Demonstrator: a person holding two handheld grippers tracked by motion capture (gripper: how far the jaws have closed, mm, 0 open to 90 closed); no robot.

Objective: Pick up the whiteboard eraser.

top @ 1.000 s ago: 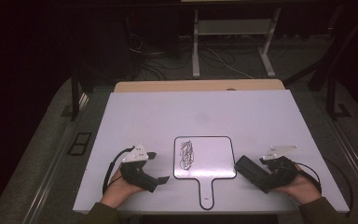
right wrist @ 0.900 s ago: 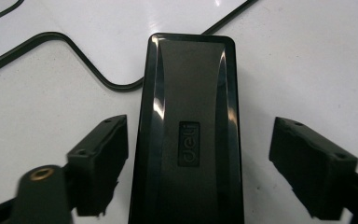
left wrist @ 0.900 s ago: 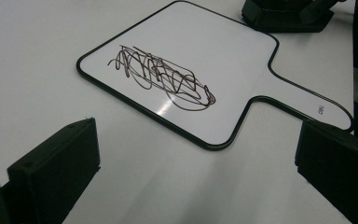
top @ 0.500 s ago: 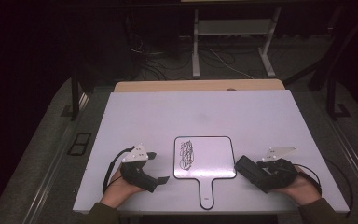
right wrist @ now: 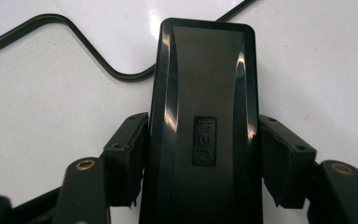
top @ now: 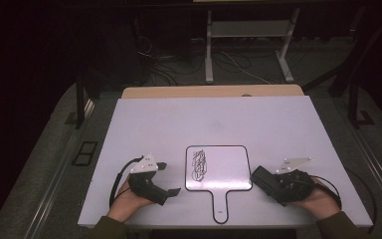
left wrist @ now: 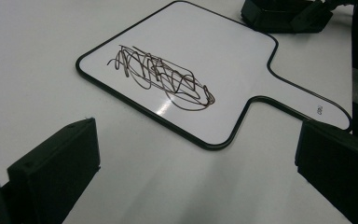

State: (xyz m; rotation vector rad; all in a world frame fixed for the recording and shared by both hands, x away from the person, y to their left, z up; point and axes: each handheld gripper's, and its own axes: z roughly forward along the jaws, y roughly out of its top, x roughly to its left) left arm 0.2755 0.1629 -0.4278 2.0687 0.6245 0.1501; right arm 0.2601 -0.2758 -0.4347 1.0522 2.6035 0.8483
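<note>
Your right gripper is clamping a black Deli whiteboard eraser across its 2 long sides, both jaws pressing flat against it. In the right gripper view the eraser is pointing out past the jaws, its far end sitting just short of the paddle whiteboard's black rim. In the high view the right gripper is resting low at the board's right edge, touching or nearly touching it; I can't tell which.

Your left gripper is standing wide apart and holding nothing. In the high view the left gripper is sitting just left of the board, jaws pointing toward it, not touching.

The handheld whiteboard is lying flat on the white table, near your edge, handle toward you, between the 2 grippers. The scribble is sitting intact in 1 dense patch on the left part of the board face, no smearing or wiped streaks that I can see.

My read on progress: eraser pickup is done, wiping is not yet started. Left to do: you're carrying the eraser across the board's full width to reach the ink, pressing the felt side down, and wiping until the face is clean. Left gripper is looking well placed to pin the board's near left edge or handle so it isn't sliding under the strokes.
</note>
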